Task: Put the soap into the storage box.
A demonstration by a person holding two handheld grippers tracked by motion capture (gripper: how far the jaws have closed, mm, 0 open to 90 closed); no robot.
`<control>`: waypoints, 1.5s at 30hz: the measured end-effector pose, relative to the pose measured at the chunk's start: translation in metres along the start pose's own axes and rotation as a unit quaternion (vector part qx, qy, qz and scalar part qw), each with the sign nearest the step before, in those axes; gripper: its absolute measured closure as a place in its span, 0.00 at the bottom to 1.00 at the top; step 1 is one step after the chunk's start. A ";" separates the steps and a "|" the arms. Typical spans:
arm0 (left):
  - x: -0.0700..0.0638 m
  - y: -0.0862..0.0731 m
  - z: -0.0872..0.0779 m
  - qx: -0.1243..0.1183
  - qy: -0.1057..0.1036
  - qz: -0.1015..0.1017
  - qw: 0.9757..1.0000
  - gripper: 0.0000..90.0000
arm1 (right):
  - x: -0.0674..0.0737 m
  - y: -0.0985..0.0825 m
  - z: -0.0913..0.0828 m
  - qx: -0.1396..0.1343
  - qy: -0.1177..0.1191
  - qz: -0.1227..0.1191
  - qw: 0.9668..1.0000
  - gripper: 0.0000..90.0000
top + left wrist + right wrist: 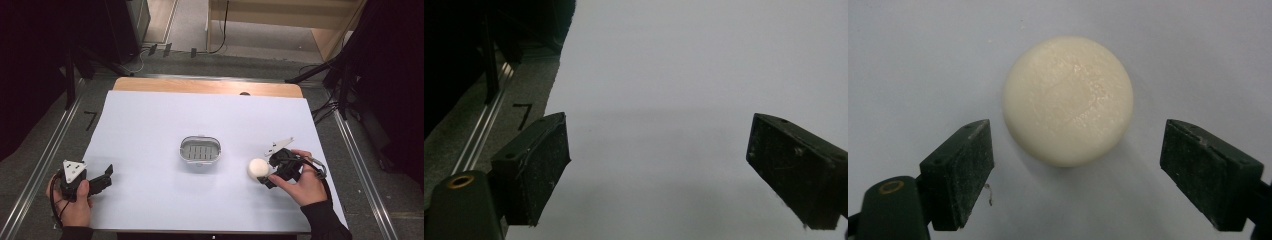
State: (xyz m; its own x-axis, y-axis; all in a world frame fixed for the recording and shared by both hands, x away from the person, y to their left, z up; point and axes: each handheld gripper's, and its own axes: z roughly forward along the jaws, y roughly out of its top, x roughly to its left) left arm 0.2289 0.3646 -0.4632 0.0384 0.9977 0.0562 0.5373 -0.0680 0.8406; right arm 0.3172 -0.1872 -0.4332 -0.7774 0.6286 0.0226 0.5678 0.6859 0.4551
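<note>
A: Near edge first. Left gripper (102, 176) sits at the near left corner of the white sheet (150, 130), close to the sheet's left edge. Jaws stand well apart, bare sheet between them.

B: Right side?

A: Right gripper (265, 176) is near the sheet's near right part, pointing left at the soap (258, 168). In the right gripper view the jaws stand apart, one either side of the soap (1068, 100), which lies just ahead of the tips. Pads clear of it, gap on both flanks. Nothing clamped.

B: Soap position?

A: Flat on the sheet, right of centre, a round cream puck. Well apart from the tray (200, 150), with open sheet between them.

B: Tray?

A: Small grey oval dish with slots, mid-sheet. Free sheet on all sides of it.

B: Far side?

A: A wood strip of table (210, 86) shows past the sheet's far edge. Metal rails (42, 155) run along both sides on the floor.

B: Any writing?

A: No brand legible on the soap. In the left gripper view, one black mark (523, 114) on the floor beside the sheet, shaped like a 7.
</note>
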 end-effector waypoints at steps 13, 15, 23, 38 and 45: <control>0.000 0.000 0.000 -0.001 -0.001 0.000 1.000 0.12 | 0.002 0.010 0.014 0.009 0.009 0.005 1.000 0.19; 0.000 0.000 0.000 -0.001 -0.002 0.000 1.000 0.12 | 0.003 0.012 0.017 0.010 0.008 0.005 1.000 0.19; 0.000 0.000 0.000 0.000 -0.003 0.000 1.000 0.12 | 0.006 0.015 0.022 0.016 0.003 0.004 1.000 0.20; 0.000 0.000 0.000 0.001 -0.003 0.001 1.000 0.12 | 0.003 0.017 0.025 0.021 0.005 0.013 1.000 0.26; 0.001 0.000 0.000 0.000 -0.004 -0.001 1.000 0.12 | 0.005 0.019 0.029 0.032 0.000 0.017 0.999 0.27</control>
State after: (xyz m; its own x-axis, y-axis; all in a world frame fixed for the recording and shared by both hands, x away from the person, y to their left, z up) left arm 0.2291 0.3651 -0.4632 0.0440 0.9977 0.0506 0.5382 -0.0664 0.8402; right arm 0.3322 -0.1608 -0.4505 -0.7570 0.6523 0.0375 0.6105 0.6856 0.3964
